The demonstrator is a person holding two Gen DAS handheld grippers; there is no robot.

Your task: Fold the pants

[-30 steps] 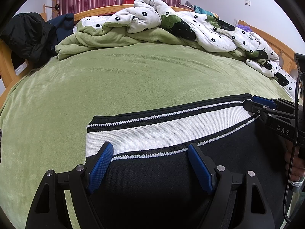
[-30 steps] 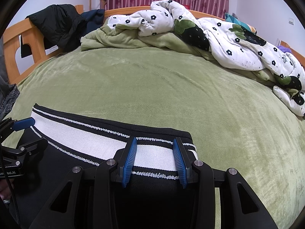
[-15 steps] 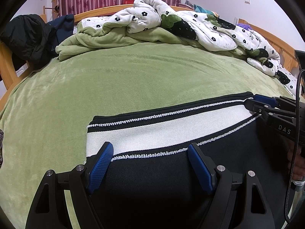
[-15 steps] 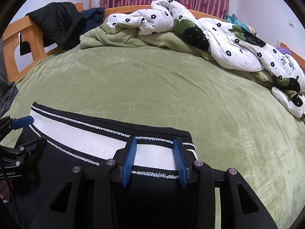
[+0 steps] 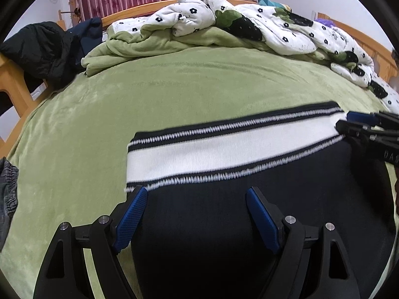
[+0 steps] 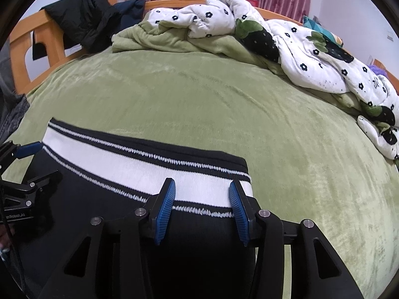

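Observation:
Black pants [image 5: 237,214] with a white, black-edged waistband [image 5: 219,152] lie on the green bed cover, waistband away from me. My left gripper [image 5: 197,196] is open, its blue pads wide apart over the black cloth just below the waistband's left end. My right gripper [image 6: 202,191] is open, its pads over the waistband [image 6: 149,159] near its right end, with black cloth [image 6: 199,244] between the jaws. Each gripper also shows in the other's view, the right one [image 5: 359,127] at the waistband's right end and the left one [image 6: 27,164] at its left end.
A green bed cover [image 5: 187,87] spreads ahead. A crumpled white flowered quilt [image 5: 274,27] and green blanket [image 5: 139,47] lie along the far side and right. A black jacket [image 5: 45,47] hangs on the wooden bed frame at left. Grey cloth [image 5: 7,186] lies at the left edge.
Both grippers have shifted slightly over the pants and the waistband looks a little nearer and motion-blurred. Both stay open.

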